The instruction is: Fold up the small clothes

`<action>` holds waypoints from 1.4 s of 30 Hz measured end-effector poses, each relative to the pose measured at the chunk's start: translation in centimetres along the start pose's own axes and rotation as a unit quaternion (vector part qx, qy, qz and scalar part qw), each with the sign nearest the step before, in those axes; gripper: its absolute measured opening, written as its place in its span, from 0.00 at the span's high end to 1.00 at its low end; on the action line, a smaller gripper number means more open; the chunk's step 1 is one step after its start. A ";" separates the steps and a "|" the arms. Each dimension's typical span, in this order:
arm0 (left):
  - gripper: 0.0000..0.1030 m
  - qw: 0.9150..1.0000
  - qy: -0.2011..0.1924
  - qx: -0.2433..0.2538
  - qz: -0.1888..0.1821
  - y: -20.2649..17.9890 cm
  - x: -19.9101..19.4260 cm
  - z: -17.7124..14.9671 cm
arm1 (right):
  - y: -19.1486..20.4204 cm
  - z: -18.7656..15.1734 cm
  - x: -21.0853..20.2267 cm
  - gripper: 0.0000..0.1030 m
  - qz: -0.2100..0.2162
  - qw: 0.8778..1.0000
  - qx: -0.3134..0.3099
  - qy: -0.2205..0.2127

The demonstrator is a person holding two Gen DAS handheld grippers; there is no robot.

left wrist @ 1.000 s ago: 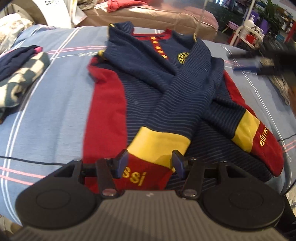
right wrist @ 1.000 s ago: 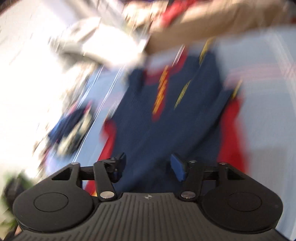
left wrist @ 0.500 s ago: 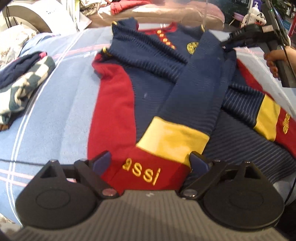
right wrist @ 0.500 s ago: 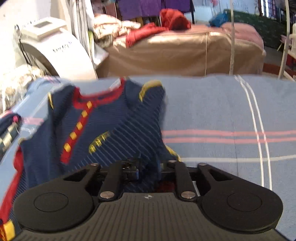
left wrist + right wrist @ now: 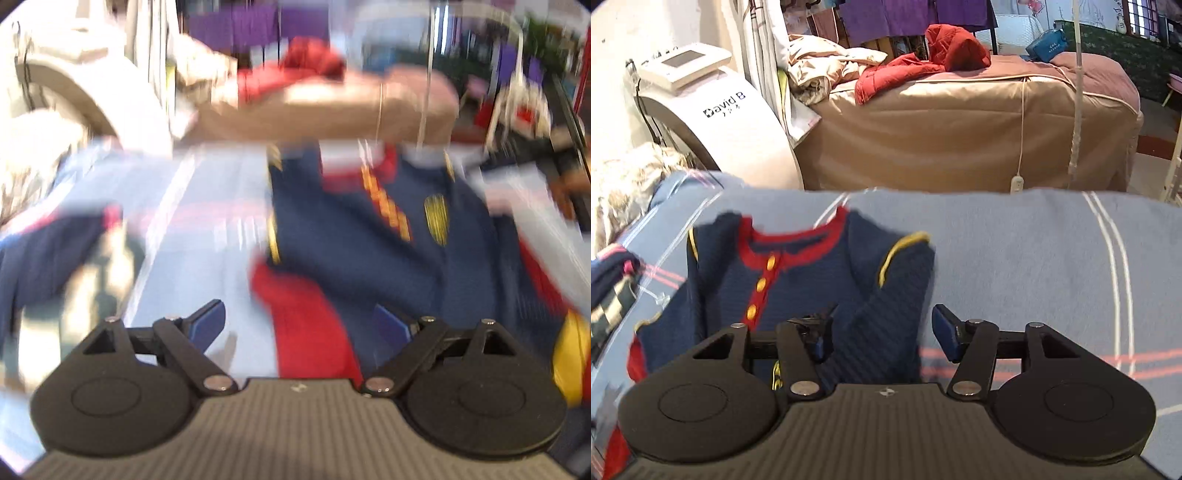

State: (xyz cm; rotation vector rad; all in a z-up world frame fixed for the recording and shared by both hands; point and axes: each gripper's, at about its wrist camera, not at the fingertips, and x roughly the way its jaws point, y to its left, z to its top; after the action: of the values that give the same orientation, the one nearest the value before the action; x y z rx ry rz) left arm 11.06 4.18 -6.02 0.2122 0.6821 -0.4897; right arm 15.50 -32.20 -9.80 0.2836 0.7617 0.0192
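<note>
A blue striped bed [image 5: 1015,266] fills the foreground, with a tan covered sofa [image 5: 960,129] behind it. At far left lies a folded pile of clothes [image 5: 609,288]. The navy and red sweater [image 5: 798,295] lies flat on the bed. The left hand-held gripper [image 5: 301,325] hovers spread above its red side panel, the view blurred. The right hand-held gripper [image 5: 882,332] is spread too, empty, over the sweater's shoulder.
</note>
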 end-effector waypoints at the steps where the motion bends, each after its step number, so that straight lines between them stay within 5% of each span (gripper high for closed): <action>1: 0.09 1.000 -0.021 0.009 -0.006 0.7 1.2 1.7 | -0.5 0.9 0.1 0.04 0.005 1.000 -0.002 0.005; 3: 0.06 0.998 -0.035 0.047 -0.011 1.5 4.2 4.9 | -1.2 2.5 0.7 0.01 0.010 1.000 0.004 0.010; 7: 0.05 0.991 0.016 0.130 -0.042 1.9 11.7 9.9 | -3.0 3.9 3.2 0.00 0.064 0.996 0.061 0.034; 12: 0.05 0.989 0.064 0.103 -0.086 4.1 18.1 13.2 | -3.4 4.2 5.8 0.00 0.071 0.992 0.074 0.074; 15: 0.20 0.987 0.083 0.079 -0.116 5.1 21.0 14.1 | -4.2 3.9 7.1 0.00 0.092 0.987 0.100 0.087; 21: 0.66 0.976 0.110 0.050 -0.183 4.8 24.3 14.0 | -5.1 3.3 8.8 0.02 0.160 0.970 0.151 0.099; 23: 0.83 0.972 0.116 0.057 -0.196 4.5 24.6 13.7 | -5.0 3.3 9.3 0.17 0.168 0.968 0.148 0.110; 24: 0.86 0.972 0.113 0.058 -0.199 4.5 24.5 13.6 | -4.9 3.3 9.4 0.58 0.174 0.968 0.142 0.113; 25: 0.89 0.972 0.108 0.057 -0.201 4.7 24.3 13.5 | -4.9 3.3 9.5 0.71 0.184 0.966 0.139 0.119; 28: 0.90 0.978 0.091 0.050 -0.183 6.0 24.2 14.1 | -5.1 3.8 9.1 0.74 0.188 0.968 0.118 0.115; 31: 0.90 0.982 0.091 0.044 -0.160 7.3 24.5 14.9 | -6.4 5.5 8.6 0.83 0.132 0.982 0.107 0.083; 38: 0.89 0.985 0.111 0.092 -0.099 5.5 26.2 14.5 | -6.2 5.7 9.5 0.84 0.060 0.990 0.087 0.089; 42: 0.89 0.986 0.089 0.099 -0.101 4.3 24.7 15.3 | -5.4 5.9 8.4 0.84 0.059 0.991 0.089 0.076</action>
State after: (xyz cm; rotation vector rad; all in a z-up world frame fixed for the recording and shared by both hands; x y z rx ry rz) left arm 38.21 -6.34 -10.27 0.3803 0.8352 -0.7399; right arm 25.16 -37.88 -12.89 0.5020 0.8989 0.0849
